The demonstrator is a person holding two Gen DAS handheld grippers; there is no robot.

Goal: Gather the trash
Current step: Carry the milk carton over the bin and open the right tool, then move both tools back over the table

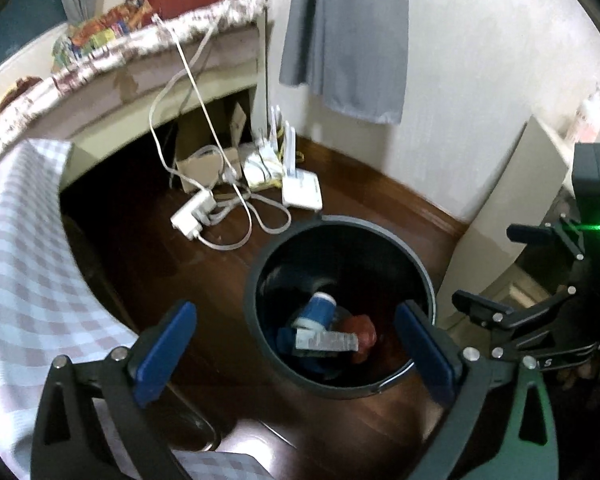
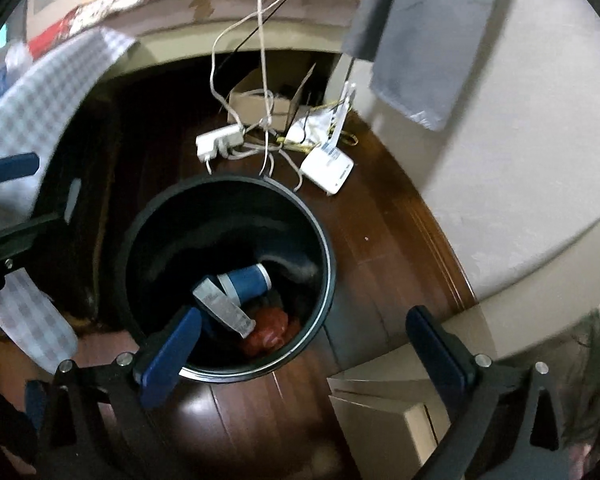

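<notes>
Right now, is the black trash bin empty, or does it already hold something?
Not empty. The black trash bin holds a blue cylinder, a red wad and a white strip.

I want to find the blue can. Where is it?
The blue cylindrical can lies on its side in the round black trash bin, beside a crumpled red wrapper, in both views.
</notes>
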